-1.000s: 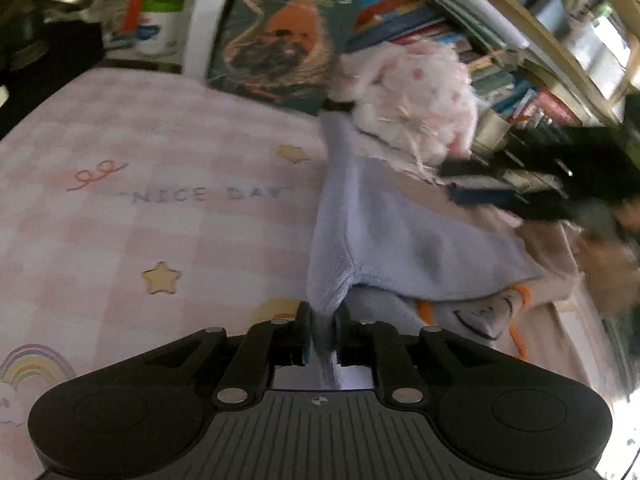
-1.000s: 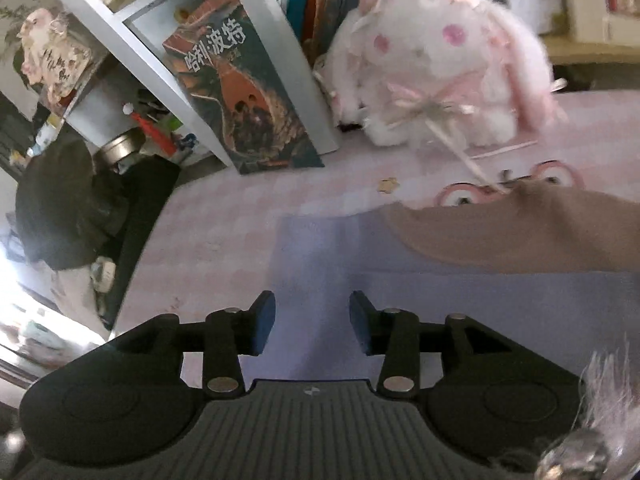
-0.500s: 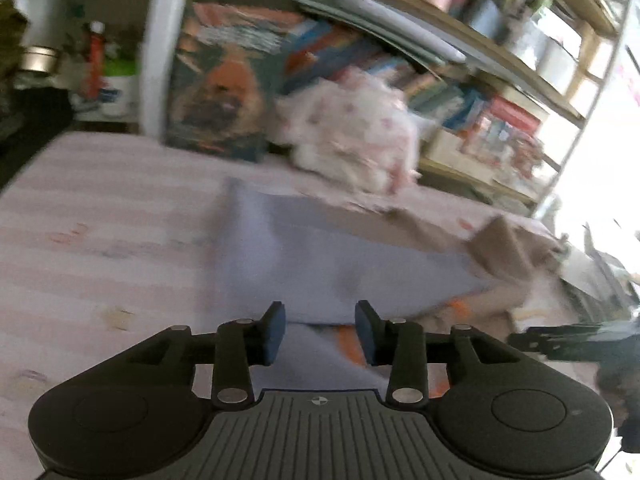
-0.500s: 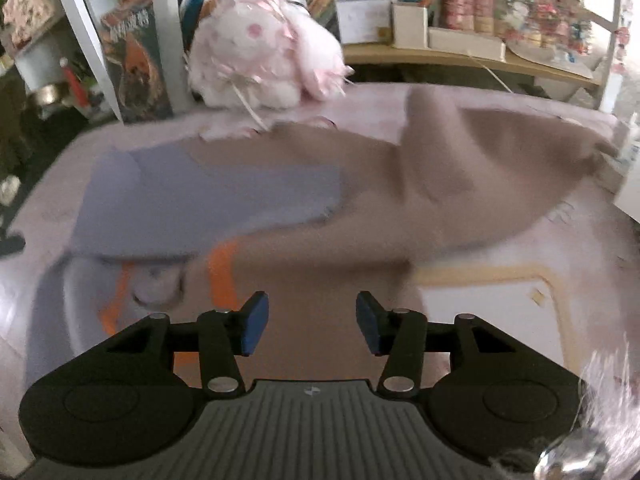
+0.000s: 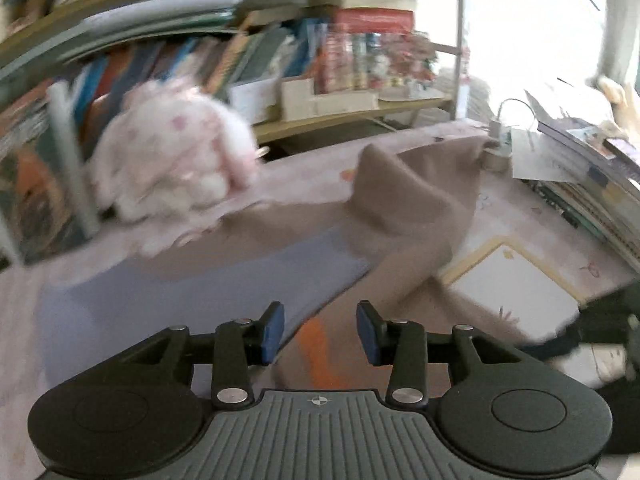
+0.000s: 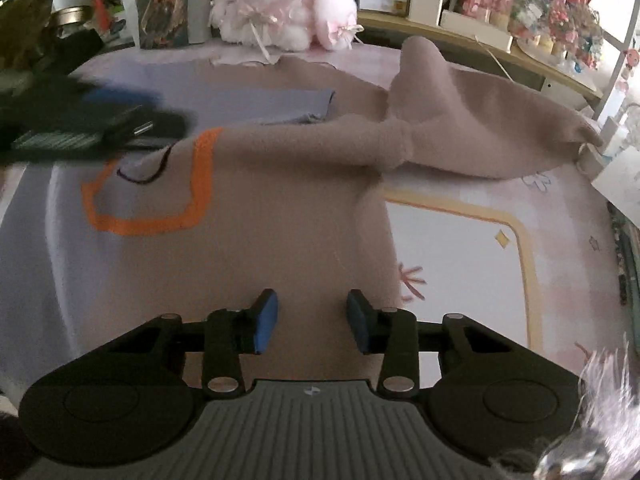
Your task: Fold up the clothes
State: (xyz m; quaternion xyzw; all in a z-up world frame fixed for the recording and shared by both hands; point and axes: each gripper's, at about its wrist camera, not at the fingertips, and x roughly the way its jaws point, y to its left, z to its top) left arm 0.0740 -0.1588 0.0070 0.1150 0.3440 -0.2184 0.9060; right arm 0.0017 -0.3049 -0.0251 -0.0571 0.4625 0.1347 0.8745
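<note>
The sweater (image 6: 280, 208) lies flat on the mat (image 6: 460, 248), long axis left–right. Our left gripper (image 5: 320, 332) and right gripper (image 6: 308, 322) gape empty; only the right view resolves the orange outline (image 6: 200, 184).

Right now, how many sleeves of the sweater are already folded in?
1. The lavender sleeve lies folded across the chest, above the orange outline. The brown sleeve still stretches out toward the shelf side, bunched near the shoulder. Both grippers open, holding nothing.
</note>
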